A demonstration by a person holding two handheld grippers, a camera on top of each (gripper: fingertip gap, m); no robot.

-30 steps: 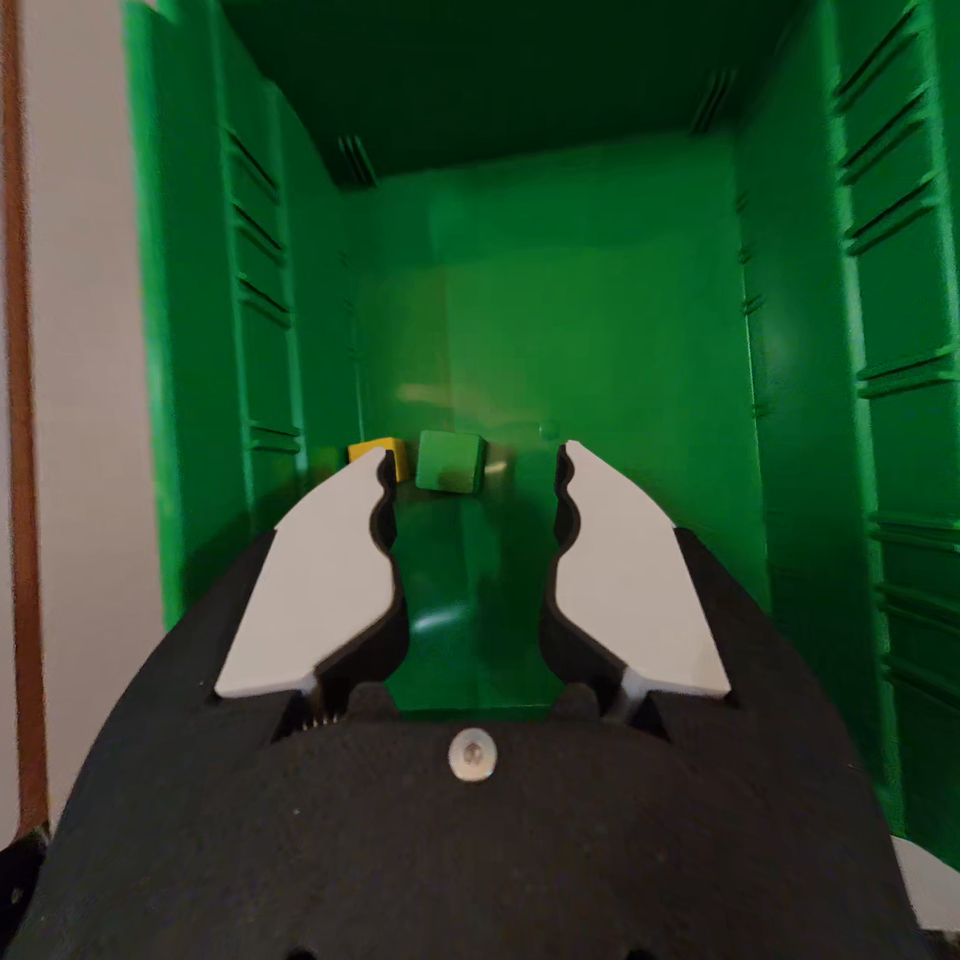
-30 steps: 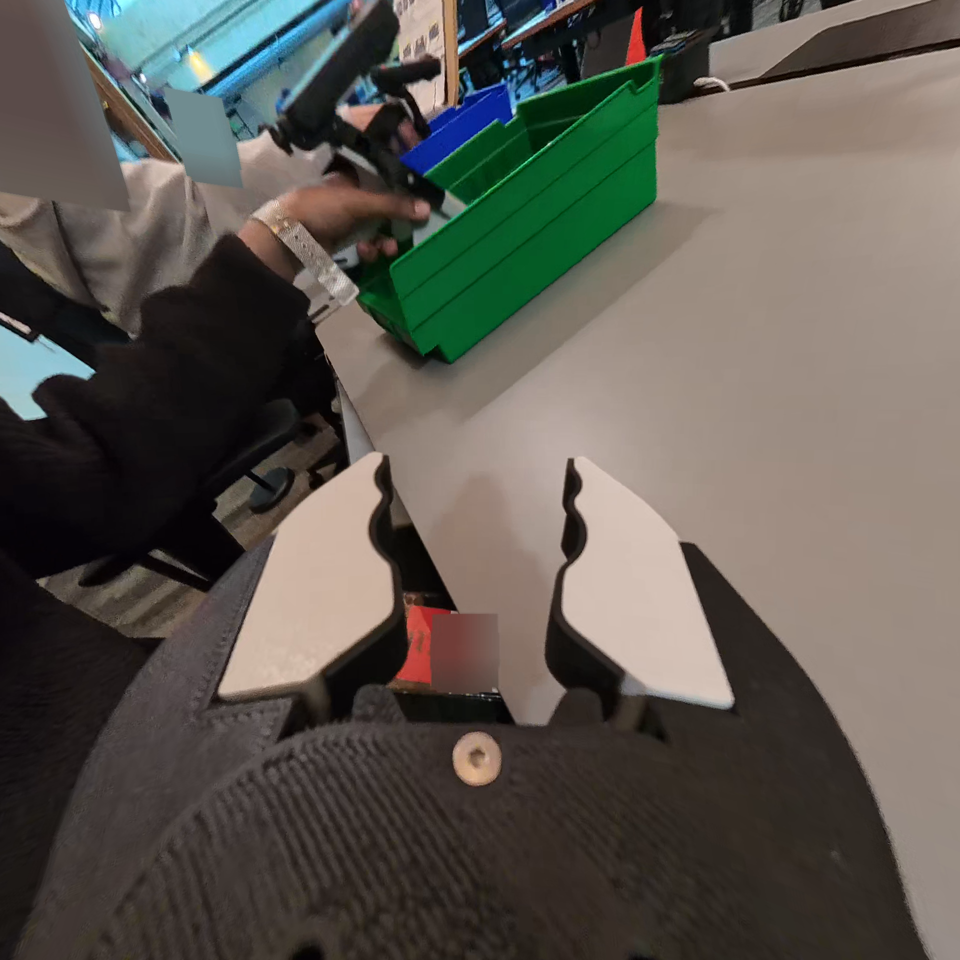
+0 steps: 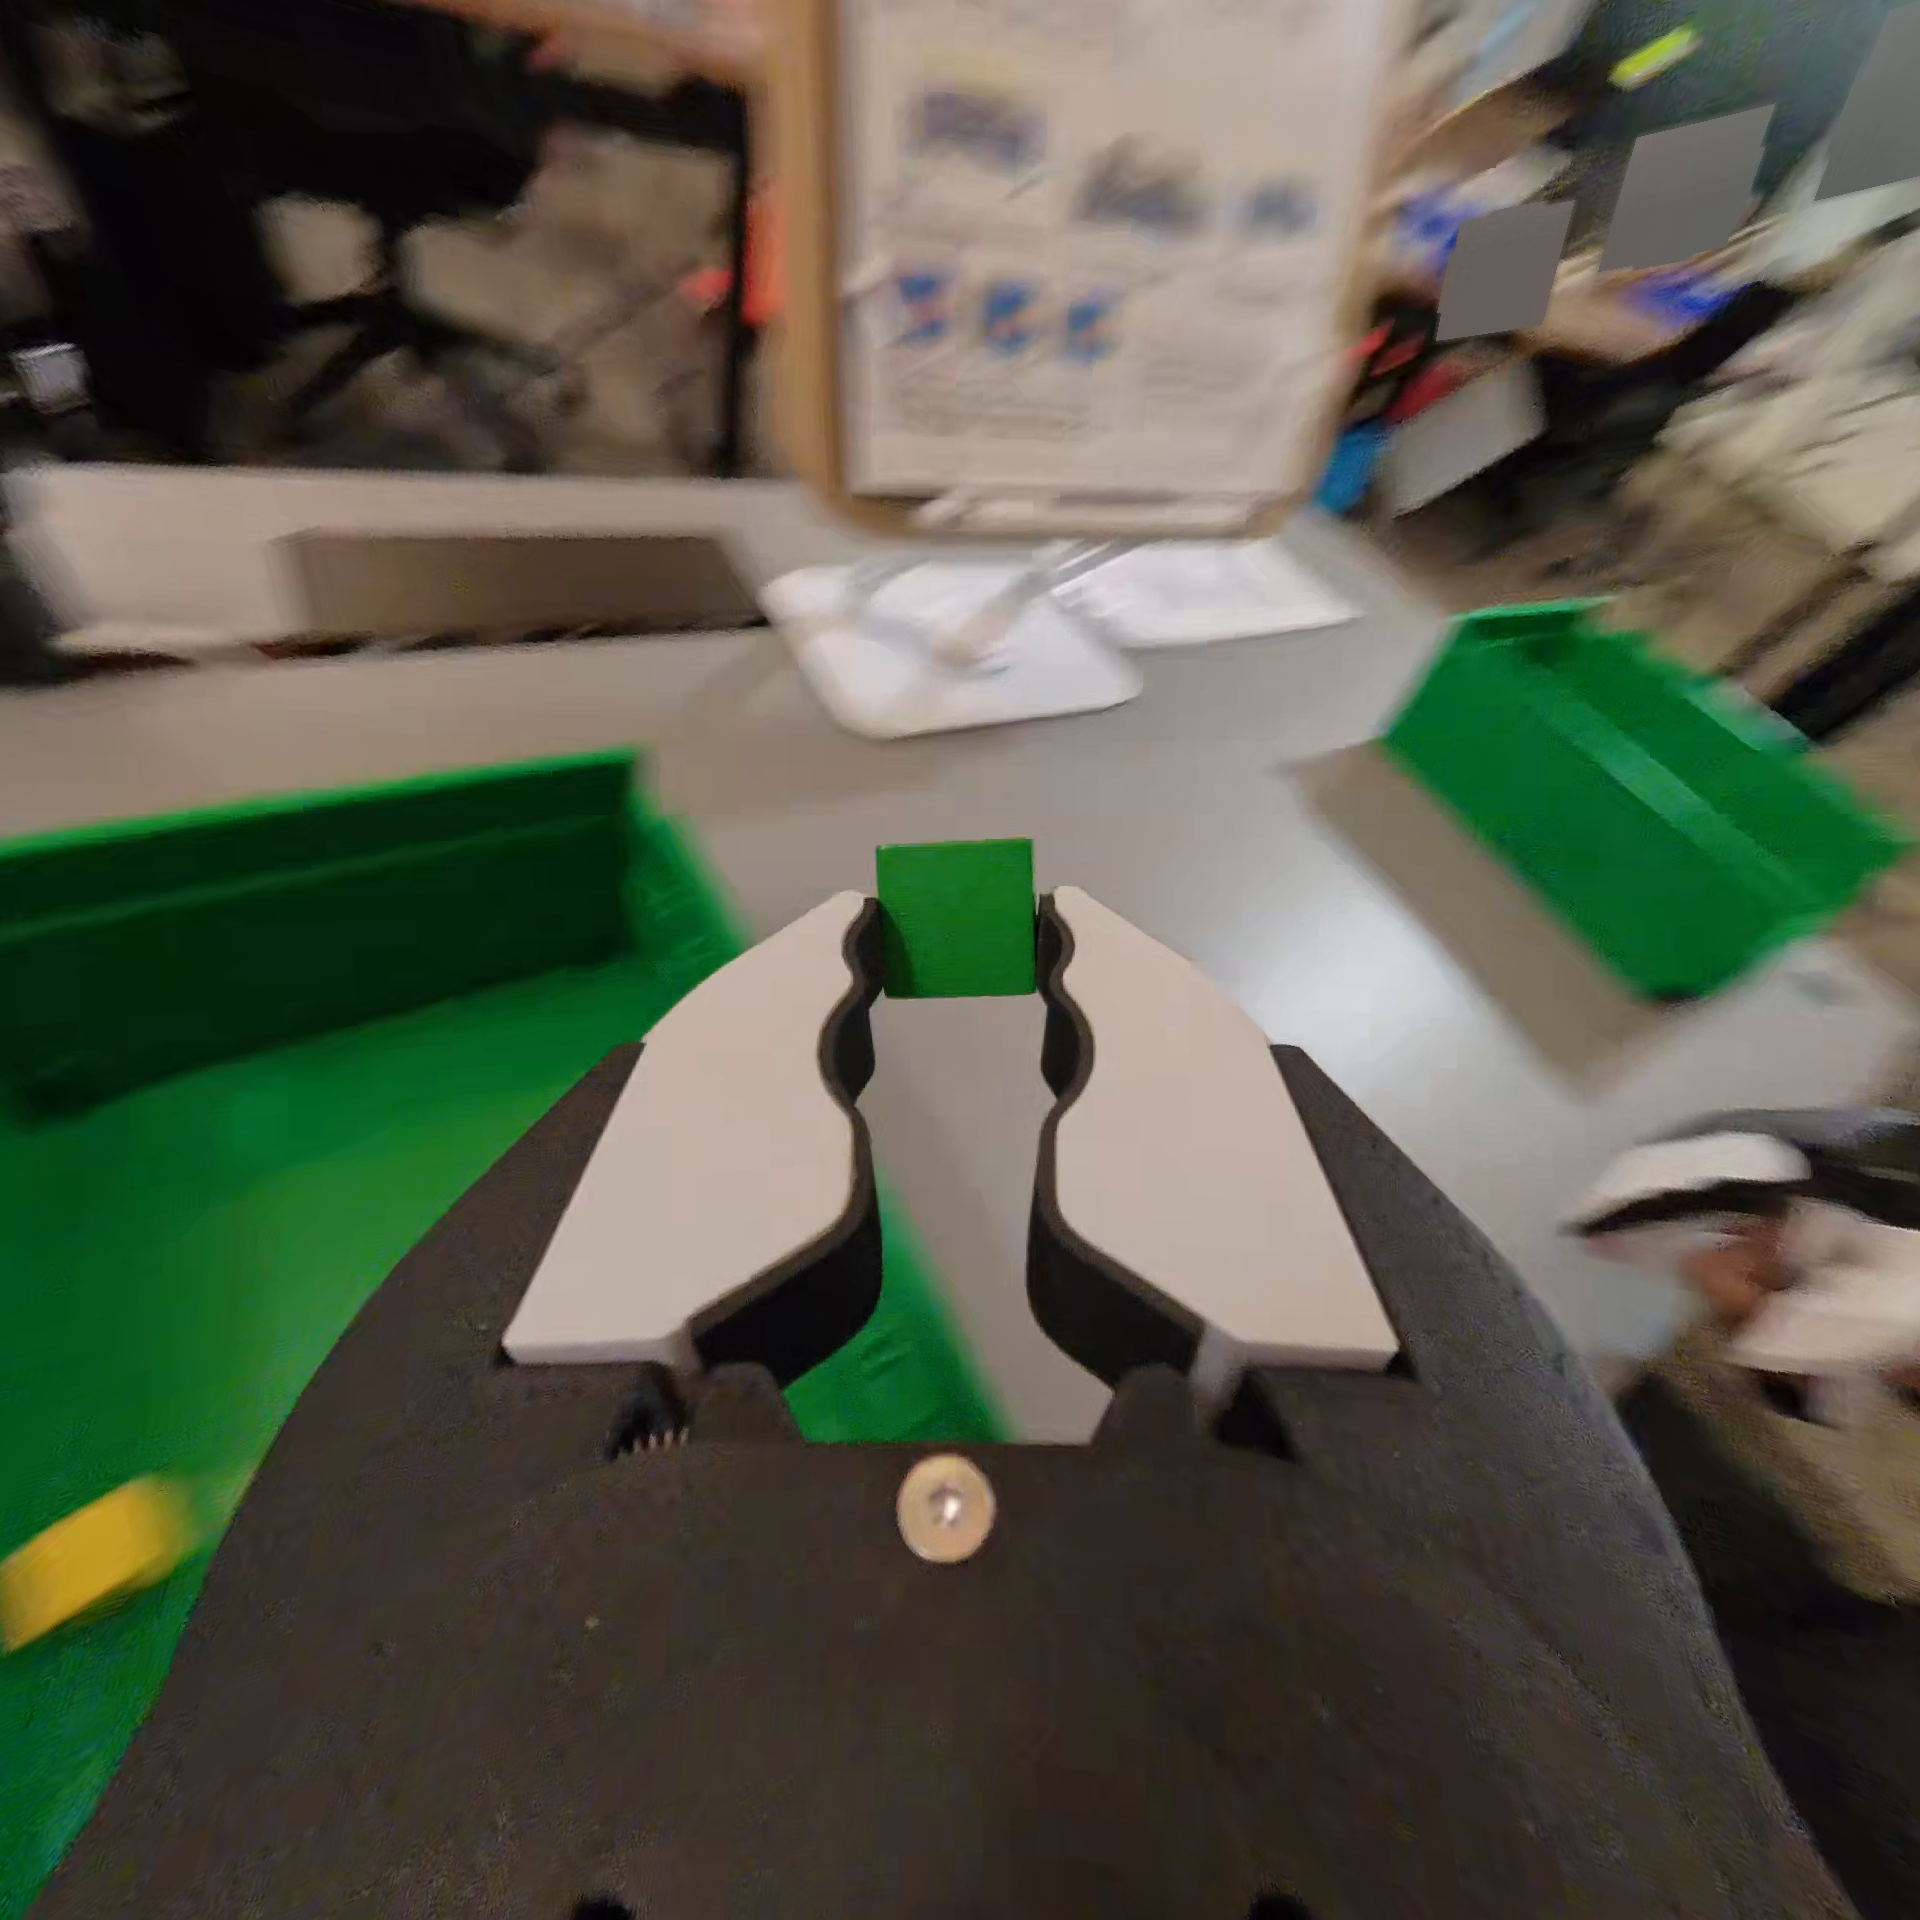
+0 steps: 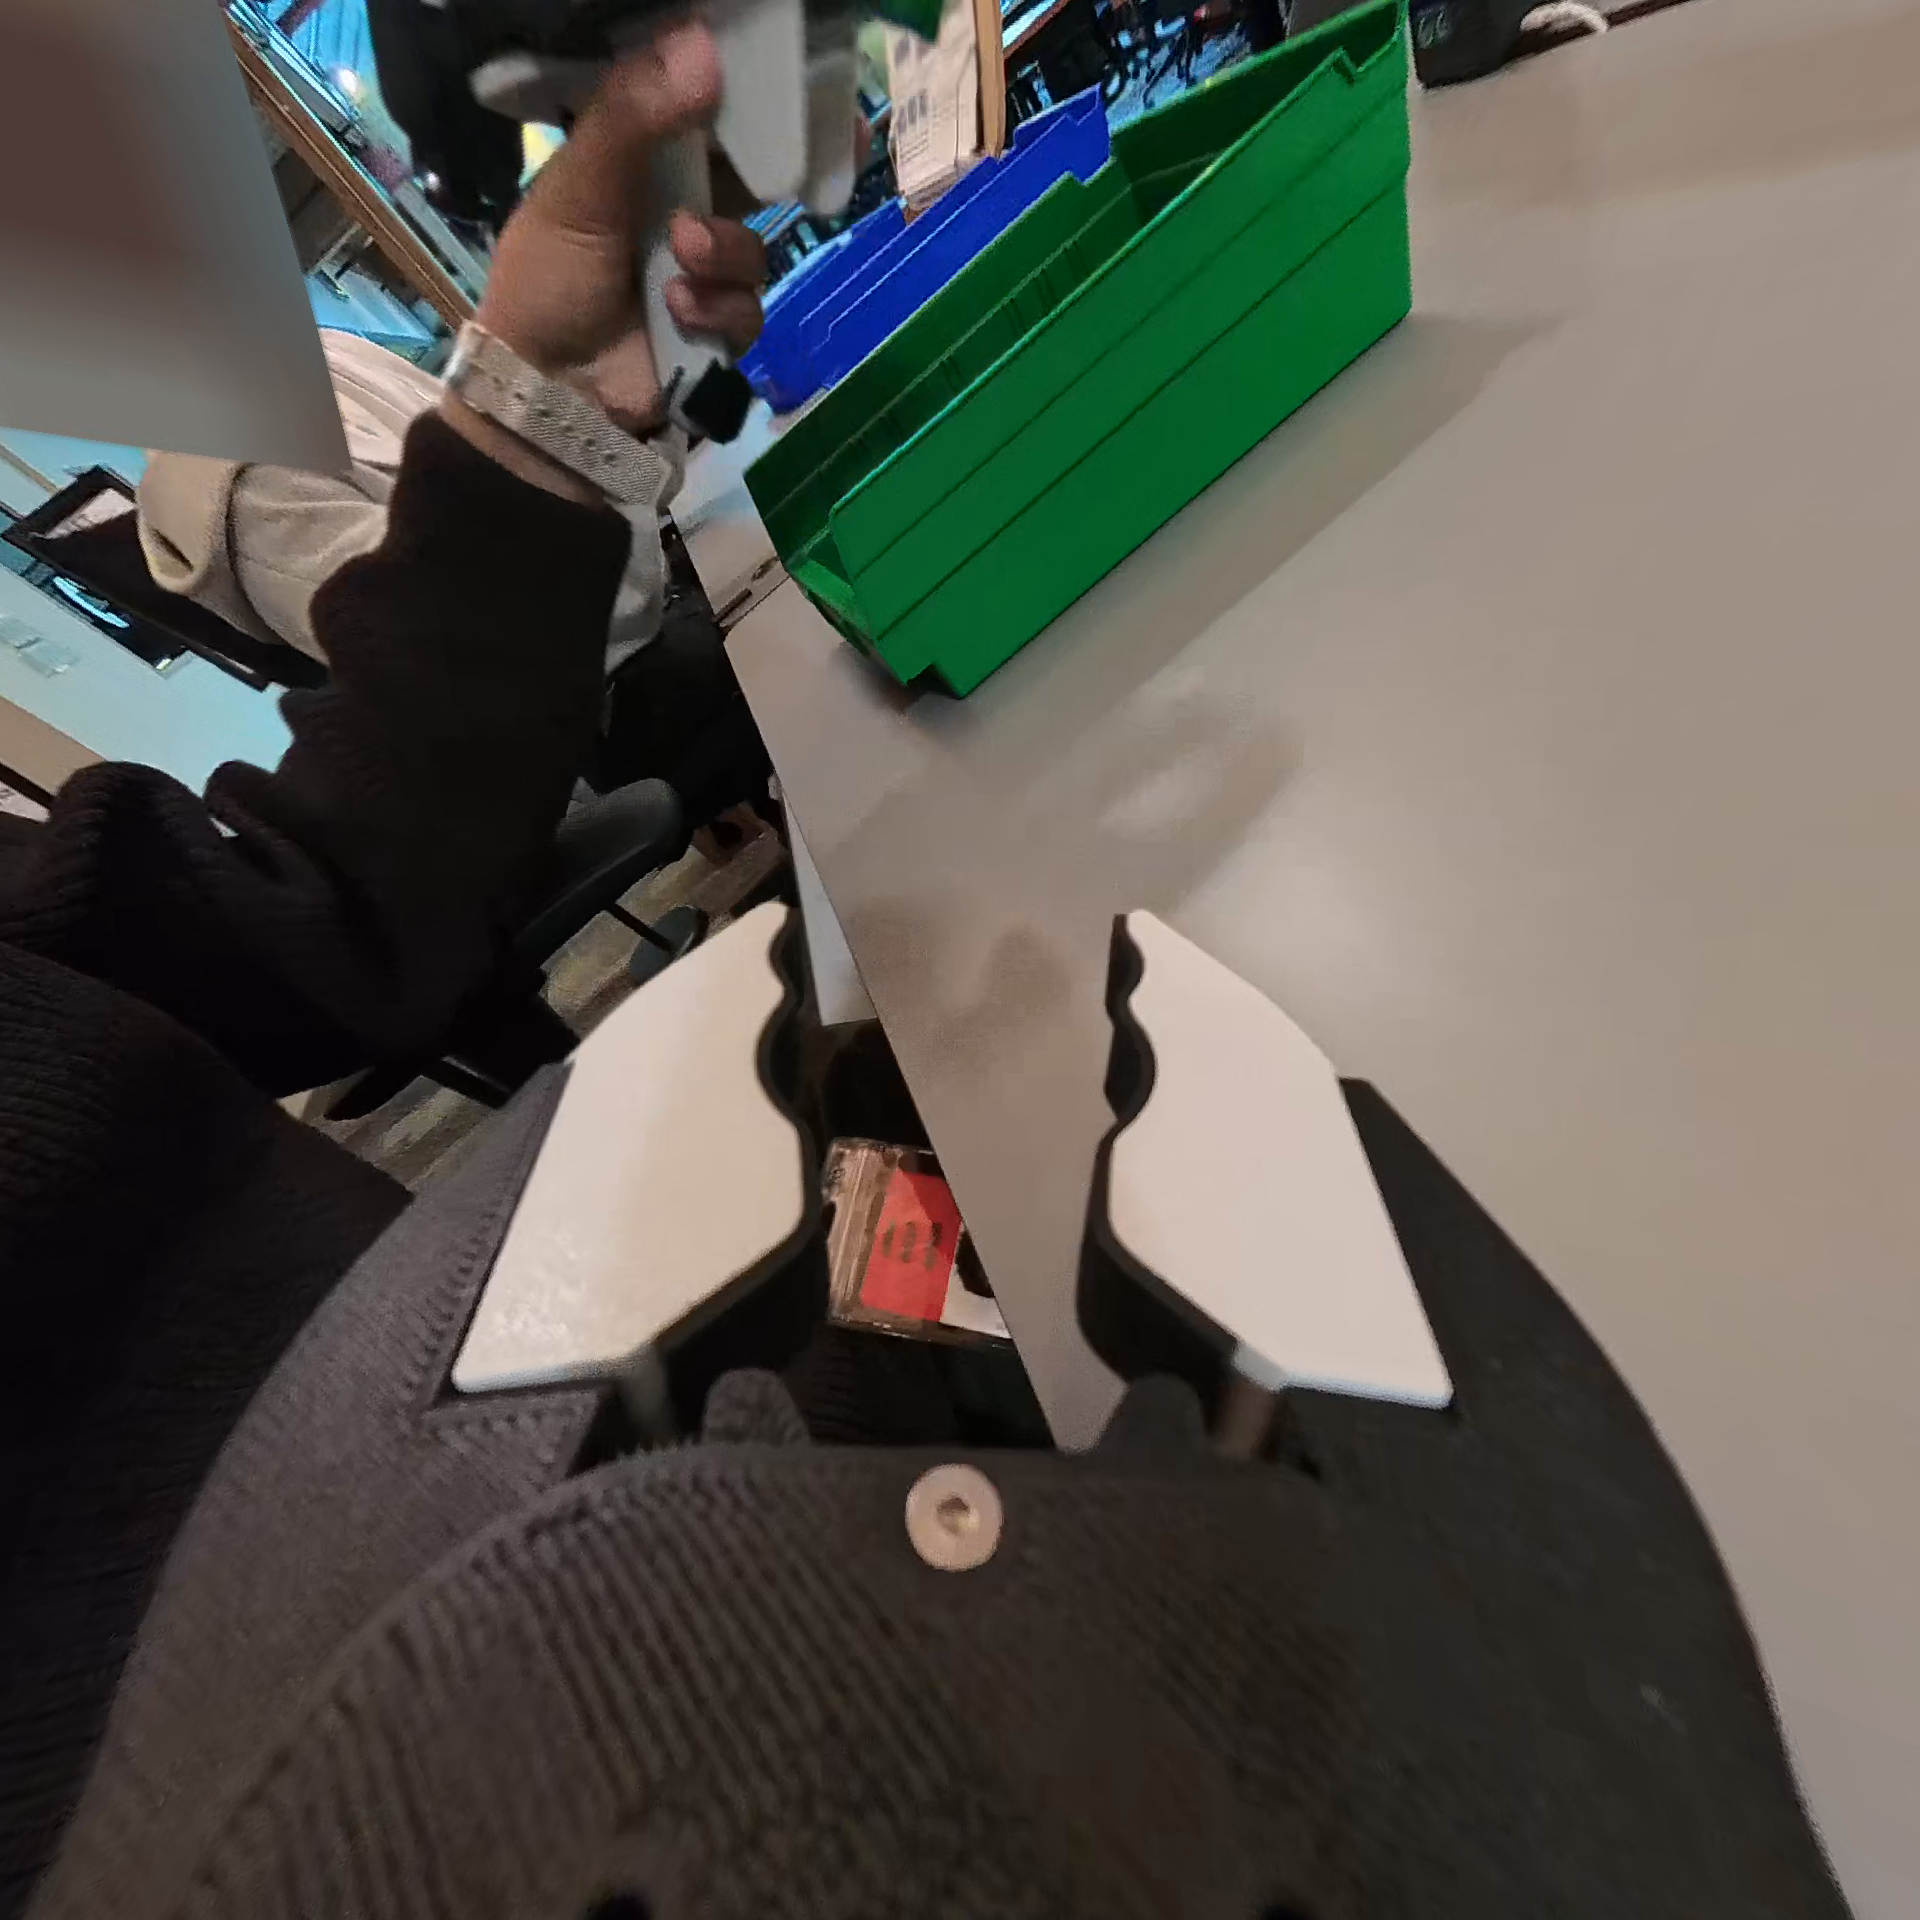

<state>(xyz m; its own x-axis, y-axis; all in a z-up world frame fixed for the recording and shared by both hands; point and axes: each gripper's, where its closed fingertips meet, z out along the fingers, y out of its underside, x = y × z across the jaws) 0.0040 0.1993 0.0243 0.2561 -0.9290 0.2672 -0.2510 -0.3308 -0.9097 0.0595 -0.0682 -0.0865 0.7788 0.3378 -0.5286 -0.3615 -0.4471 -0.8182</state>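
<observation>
Left wrist view: left gripper [image 3: 956,914] clamps a green cube [image 3: 956,920] above the green bin [image 3: 312,852]; right gripper [image 4: 956,977] gapes empty over the table [image 4: 1558,727].

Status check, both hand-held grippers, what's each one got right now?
Left hand-held gripper shut on green cube, above green bin. Right hand-held gripper open, empty, over table edge. Yellow block in bin.

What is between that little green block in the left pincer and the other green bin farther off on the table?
Nothing visible. The left gripper is shut on the green block, held up over the grey table. Only bare tabletop shows between it and the far green bin to its right, though the view is blurred.
</observation>
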